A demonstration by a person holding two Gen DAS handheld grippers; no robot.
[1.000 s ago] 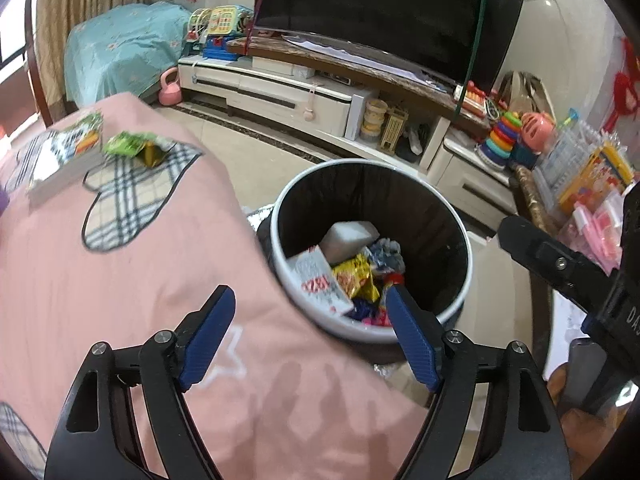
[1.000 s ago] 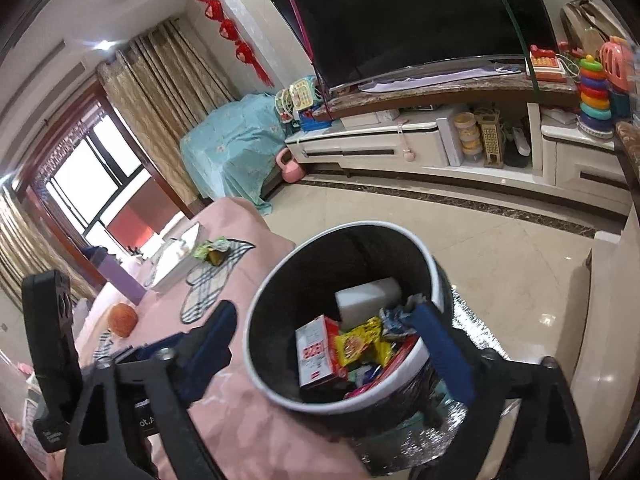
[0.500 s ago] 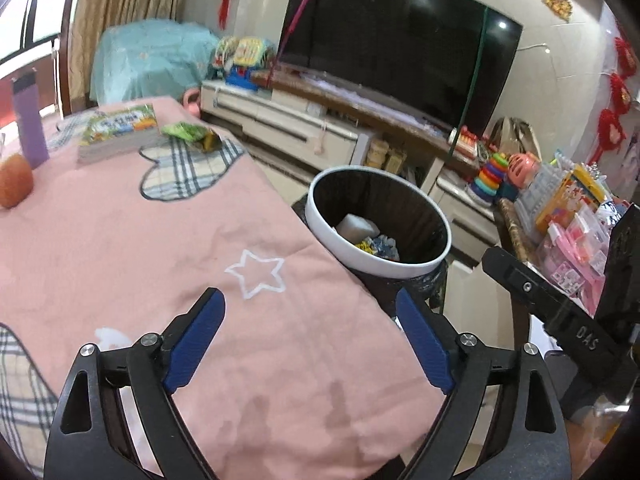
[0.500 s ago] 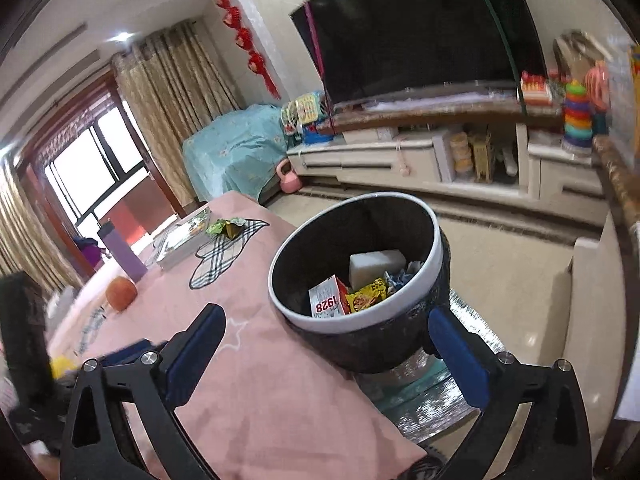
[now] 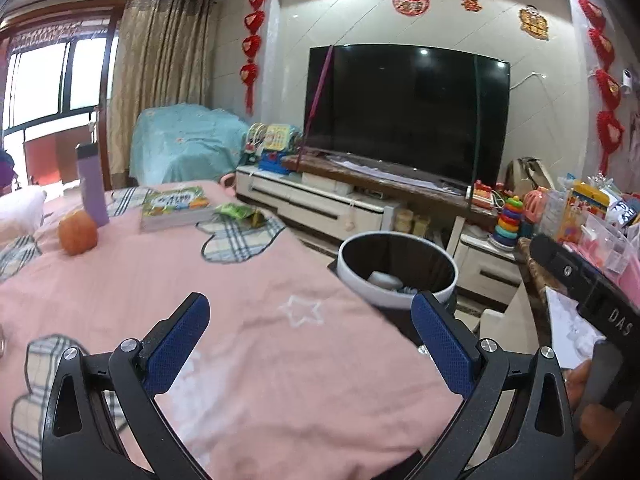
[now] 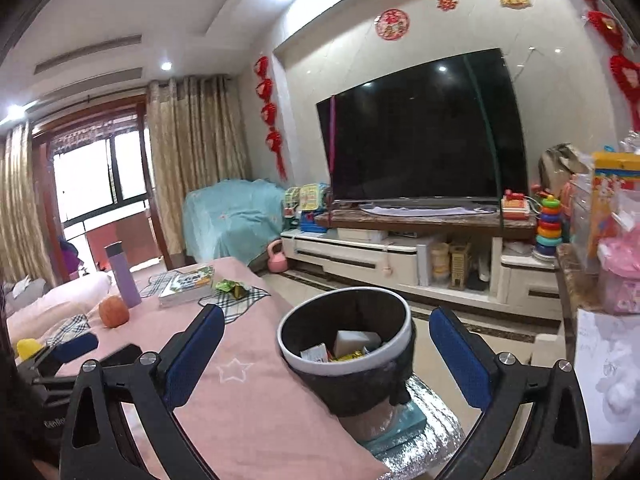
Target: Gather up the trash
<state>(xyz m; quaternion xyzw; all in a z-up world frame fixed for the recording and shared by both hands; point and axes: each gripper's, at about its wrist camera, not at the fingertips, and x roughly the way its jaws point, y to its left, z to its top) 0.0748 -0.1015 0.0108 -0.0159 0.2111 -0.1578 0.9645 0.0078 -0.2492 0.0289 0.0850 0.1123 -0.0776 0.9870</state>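
Left wrist view: left gripper [image 5: 310,332] spread wide, empty, above pink tablecloth [image 5: 224,304]. Right gripper [image 6: 326,350] likewise wide, holding nothing. Trash bin [image 6: 348,354] off table's right edge; green wrapper [image 5: 238,213] at far edge beside book [image 5: 174,208].

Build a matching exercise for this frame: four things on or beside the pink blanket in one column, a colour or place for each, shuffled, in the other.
Things:
1. bottle
2. round fruit
3. crumpled wrapper
4. trash bin

Descriptions:
A. green, lying next to the book
B. past the blanket's edge, white rim, trash inside
C. purple, standing upright
D. orange, right by the bottle

Pairs: 1-C, 2-D, 3-A, 4-B
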